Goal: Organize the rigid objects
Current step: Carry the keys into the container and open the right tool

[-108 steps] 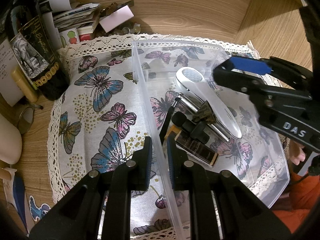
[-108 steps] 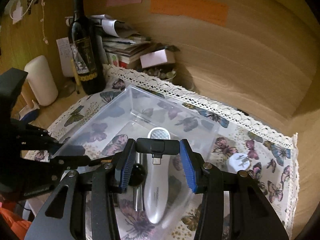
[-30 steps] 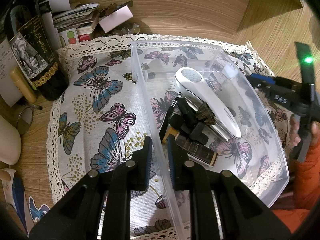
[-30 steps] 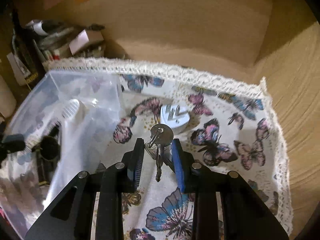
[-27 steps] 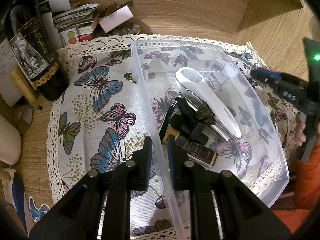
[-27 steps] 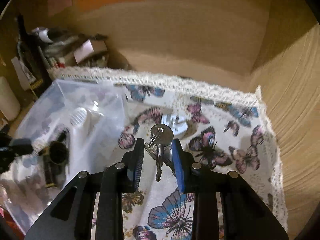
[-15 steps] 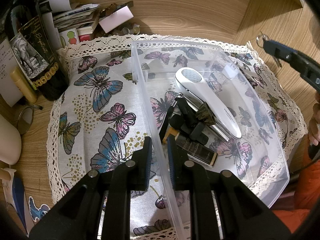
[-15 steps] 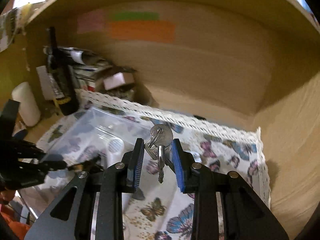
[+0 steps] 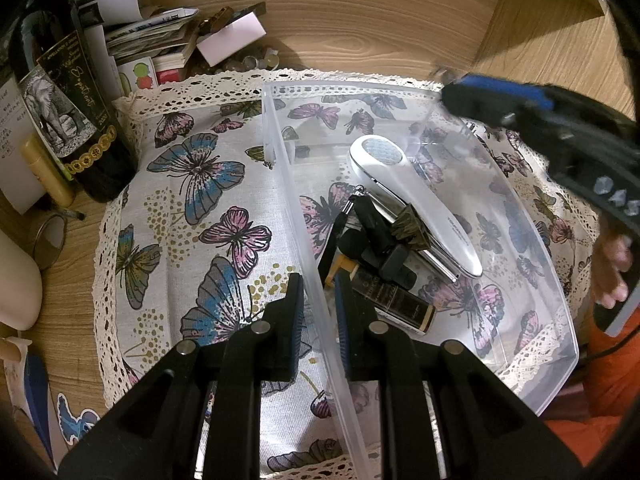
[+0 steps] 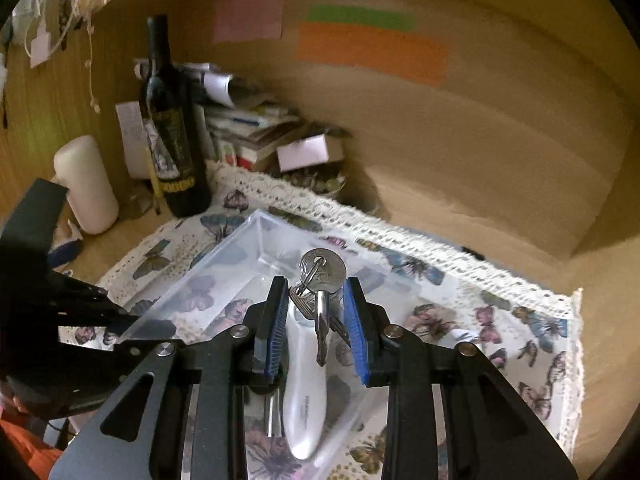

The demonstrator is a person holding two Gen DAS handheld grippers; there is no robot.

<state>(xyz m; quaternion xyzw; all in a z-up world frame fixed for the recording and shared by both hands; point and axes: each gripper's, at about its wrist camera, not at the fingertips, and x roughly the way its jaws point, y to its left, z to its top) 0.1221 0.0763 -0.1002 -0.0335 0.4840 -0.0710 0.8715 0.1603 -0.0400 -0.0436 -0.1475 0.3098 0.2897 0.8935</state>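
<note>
My left gripper (image 9: 318,304) is shut on the left wall of a clear plastic bin (image 9: 296,208) on the butterfly cloth. The bin holds a white handheld device (image 9: 416,204), black small parts (image 9: 380,240) and a dark box (image 9: 396,304). My right gripper (image 10: 316,320) is shut on a bunch of keys (image 10: 322,280) and holds it in the air above the bin (image 10: 224,264), over the white device (image 10: 306,392). In the left wrist view the right gripper (image 9: 472,98) sits over the bin's far right corner.
A wine bottle (image 9: 68,92), a stack of papers and boxes (image 9: 160,44) and a white cylinder (image 10: 86,184) stand at the back left. Wooden walls close the back and right. A white plug (image 10: 464,336) lies on the cloth right of the bin.
My right gripper, holding the keys, has lifted from the cloth right of the bin and moved left over the bin. My left gripper has stayed on the bin wall.
</note>
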